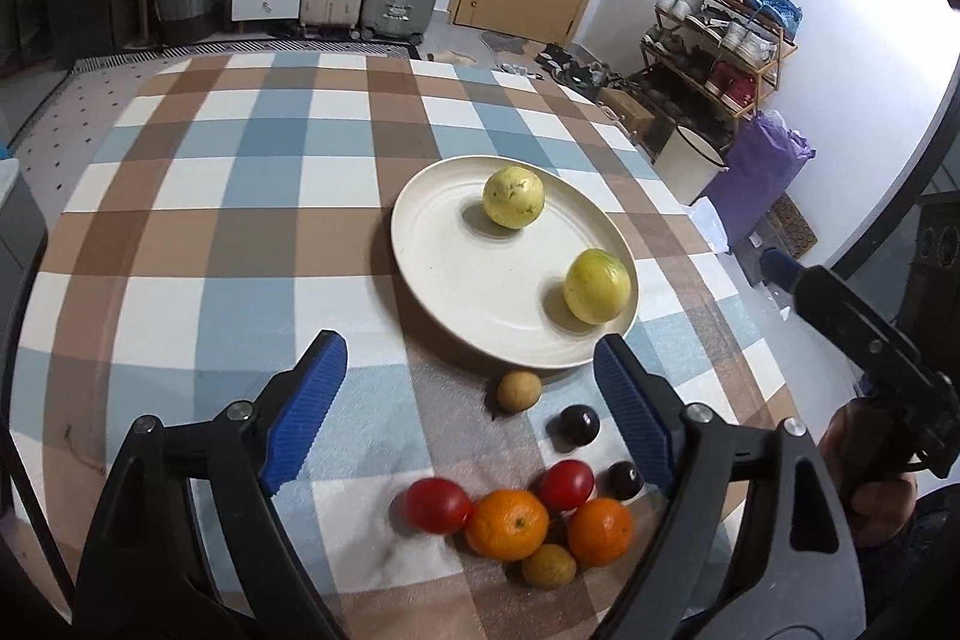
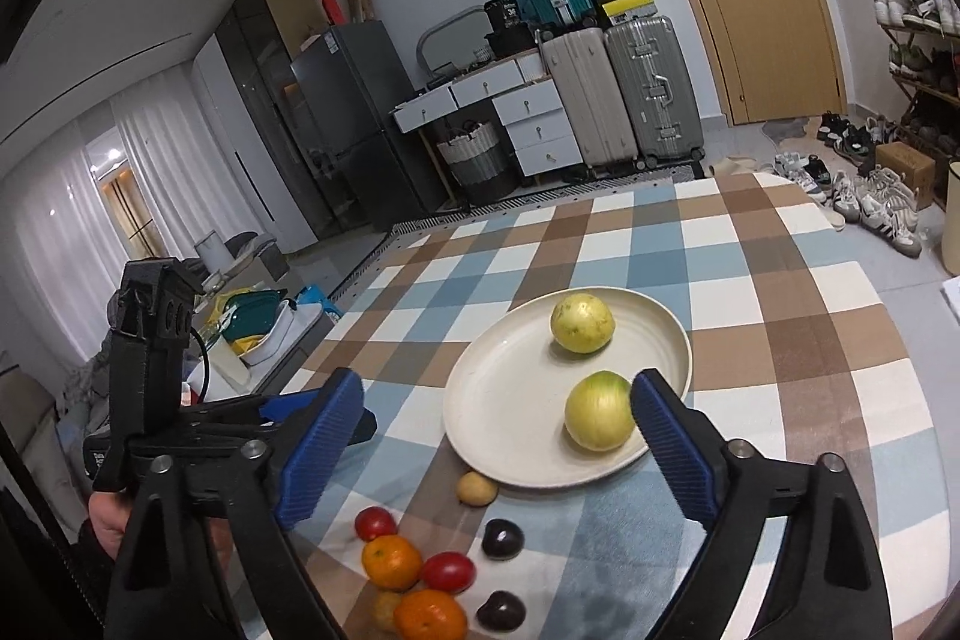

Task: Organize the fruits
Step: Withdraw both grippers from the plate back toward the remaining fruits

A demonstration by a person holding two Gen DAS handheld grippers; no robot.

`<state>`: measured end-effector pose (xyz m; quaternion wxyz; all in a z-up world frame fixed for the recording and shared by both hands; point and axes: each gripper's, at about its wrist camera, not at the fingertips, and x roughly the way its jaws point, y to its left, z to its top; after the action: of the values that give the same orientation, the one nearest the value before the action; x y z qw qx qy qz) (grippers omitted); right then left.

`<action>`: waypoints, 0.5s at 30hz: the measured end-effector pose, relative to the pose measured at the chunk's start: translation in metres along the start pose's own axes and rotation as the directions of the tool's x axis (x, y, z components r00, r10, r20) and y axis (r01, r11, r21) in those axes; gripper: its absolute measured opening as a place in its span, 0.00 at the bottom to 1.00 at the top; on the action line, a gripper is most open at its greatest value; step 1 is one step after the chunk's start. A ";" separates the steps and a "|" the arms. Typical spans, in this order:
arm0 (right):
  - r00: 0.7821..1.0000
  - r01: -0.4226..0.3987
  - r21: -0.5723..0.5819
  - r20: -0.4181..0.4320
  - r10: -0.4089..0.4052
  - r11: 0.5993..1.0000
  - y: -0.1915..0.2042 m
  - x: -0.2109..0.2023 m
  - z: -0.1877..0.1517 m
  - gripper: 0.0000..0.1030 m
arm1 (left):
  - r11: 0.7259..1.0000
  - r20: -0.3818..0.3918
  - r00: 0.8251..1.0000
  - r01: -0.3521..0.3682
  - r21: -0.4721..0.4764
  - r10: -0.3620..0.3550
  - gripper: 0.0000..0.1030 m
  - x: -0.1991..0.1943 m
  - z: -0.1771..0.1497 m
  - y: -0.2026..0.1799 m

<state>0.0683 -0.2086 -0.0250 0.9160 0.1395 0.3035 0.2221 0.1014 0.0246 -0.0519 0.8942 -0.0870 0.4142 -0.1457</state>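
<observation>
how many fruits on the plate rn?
2, both yellow-green round fruits on the plate: one toward the far side, one at the near right rim. Nothing appears hidden; all other fruit lies on the tablecloth.

Left gripper (image 1: 471,400) held above the table, pointing steeply down, blue fingers (image 1: 309,400) spread wide with nothing between the pads. Right gripper (image 2: 498,448) also raised, tilted down less steeply, jaws wide apart and not pressing on anything. Seen from the right wrist camera, a hand (image 2: 111,520) around the black handle of the left gripper, low at the left edge.
</observation>
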 end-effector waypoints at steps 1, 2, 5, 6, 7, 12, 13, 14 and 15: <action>1.000 0.002 -0.006 0.007 -0.002 1.000 0.002 -0.003 -0.001 0.95 | 1.000 0.006 1.000 -0.004 0.004 0.004 0.83 -0.004 -0.003 0.000; 1.000 0.002 -0.012 0.011 -0.001 1.000 0.004 -0.004 -0.002 0.96 | 1.000 0.015 1.000 -0.009 0.005 0.009 0.83 -0.006 -0.005 0.000; 1.000 -0.001 -0.029 0.022 0.001 1.000 0.011 -0.010 -0.006 0.97 | 0.999 0.033 0.998 -0.046 0.004 0.046 0.93 -0.016 -0.013 0.000; 1.000 0.002 -0.036 0.025 -0.002 0.999 0.013 -0.012 -0.008 0.98 | 0.999 0.039 0.998 -0.047 0.004 0.046 0.95 -0.018 -0.015 0.000; 1.000 0.005 -0.042 0.026 -0.004 0.999 0.015 -0.013 -0.010 0.98 | 0.999 0.046 0.998 -0.043 0.003 0.043 0.97 -0.022 -0.018 0.000; 1.000 0.012 -0.055 0.029 -0.011 0.998 0.022 -0.022 -0.019 0.99 | 0.999 0.067 0.997 -0.046 0.009 0.045 0.99 -0.034 -0.030 -0.001; 1.000 0.015 -0.058 0.027 -0.013 0.998 0.023 -0.022 -0.020 0.99 | 0.999 0.070 0.997 -0.046 0.010 0.045 0.99 -0.037 -0.033 -0.001; 1.000 0.016 -0.060 0.026 -0.014 0.998 0.024 -0.022 -0.021 0.99 | 0.999 0.072 0.996 -0.046 0.010 0.045 0.99 -0.039 -0.036 -0.001; 1.000 0.018 -0.069 0.023 -0.017 0.997 0.026 -0.023 -0.024 0.99 | 0.999 0.071 0.996 -0.048 0.009 0.047 0.99 -0.040 -0.039 -0.001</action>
<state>0.0282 -0.1950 -0.0224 0.9255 0.1074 0.2866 0.2230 0.0471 0.0352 -0.0480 0.9120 -0.0776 0.3833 -0.1233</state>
